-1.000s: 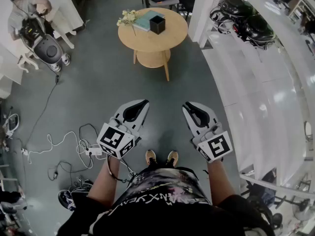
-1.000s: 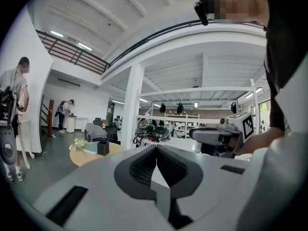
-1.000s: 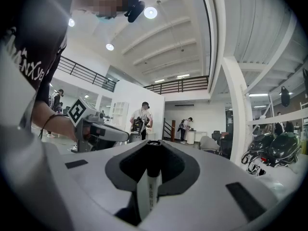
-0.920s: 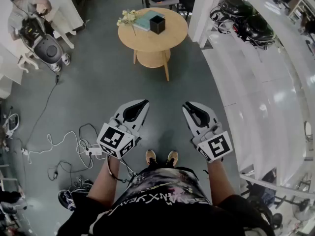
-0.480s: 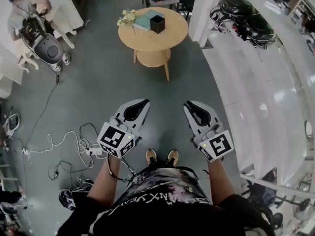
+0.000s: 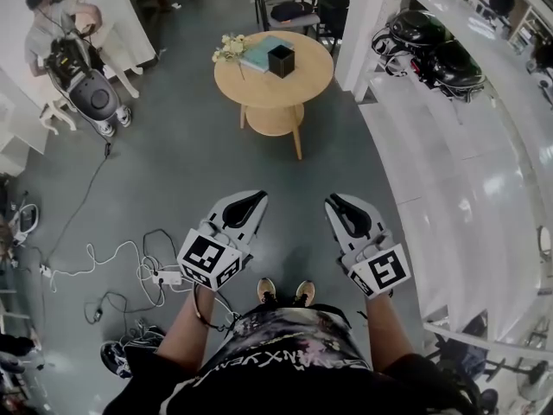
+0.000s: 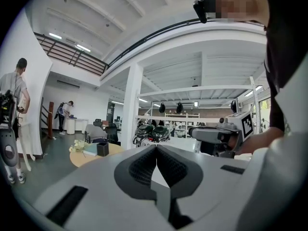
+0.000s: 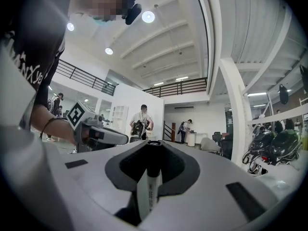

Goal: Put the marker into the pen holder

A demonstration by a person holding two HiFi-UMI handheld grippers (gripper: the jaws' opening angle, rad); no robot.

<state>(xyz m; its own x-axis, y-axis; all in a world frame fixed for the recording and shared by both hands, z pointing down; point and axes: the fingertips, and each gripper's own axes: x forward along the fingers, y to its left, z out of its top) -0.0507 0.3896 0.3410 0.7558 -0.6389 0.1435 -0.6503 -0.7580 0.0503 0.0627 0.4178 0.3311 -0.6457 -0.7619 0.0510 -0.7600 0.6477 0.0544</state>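
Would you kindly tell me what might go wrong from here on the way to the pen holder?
1. The marker lies lengthwise in the right gripper, so it must tip steeply over the pen holder; a poor angle may miss the small opening.
2. The pen holder stands close to a book and flowers on the table; a bump could upset it.
3. Loose cables on the floor to the left could trip the person.

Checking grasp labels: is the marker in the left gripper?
No: the left gripper is shut and empty; the marker sits in the right gripper.
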